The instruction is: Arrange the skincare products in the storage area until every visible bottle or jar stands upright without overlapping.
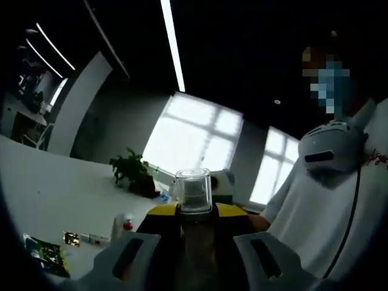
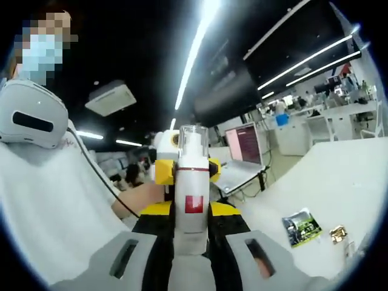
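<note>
Facing: both cameras tilt upward toward a dark ceiling with long light strips, and each has a bottle held up in front of it.
Person (image 2: pixel 54 200): in a white shirt, at 9 o'clock in the right gripper view and at 3 o'clock in the left gripper view, with a white headset (image 2: pixel 30 121) hanging at the chest and a dark cable running down from it.
Table (image 1: pixel 54 194): a white surface at 8 o'clock in the left gripper view; in the right gripper view it lies at 4 o'clock.
Right gripper (image 2: pixel 191 254): its two grey jaws rise at 6 o'clock and are clamped on the base of the white bottle (image 2: pixel 193 206).
White bottle: upright between the jaws, with a red square label and a clear cap at its top, at the centre of the view.
Left gripper (image 1: pixel 195 257): its jaws rise at 6 o'clock on either side of a dim bottle body; whether they press on it I cannot tell.
Clear-capped bottle (image 1: pixel 194 191): just below centre in the left gripper view, its clear cap toward 12 o'clock, its lower part in shadow.
Potted plant (image 1: pixel 130 170): on the table at 8 o'clock of centre.
Small white bottle with red cap (image 1: pixel 124 225): standing on the table at 7 o'clock.
Green packet (image 2: pixel 301 227): flat on the table at 4 o'clock, a small gold packet (image 2: pixel 337 233) just beside it.
</note>
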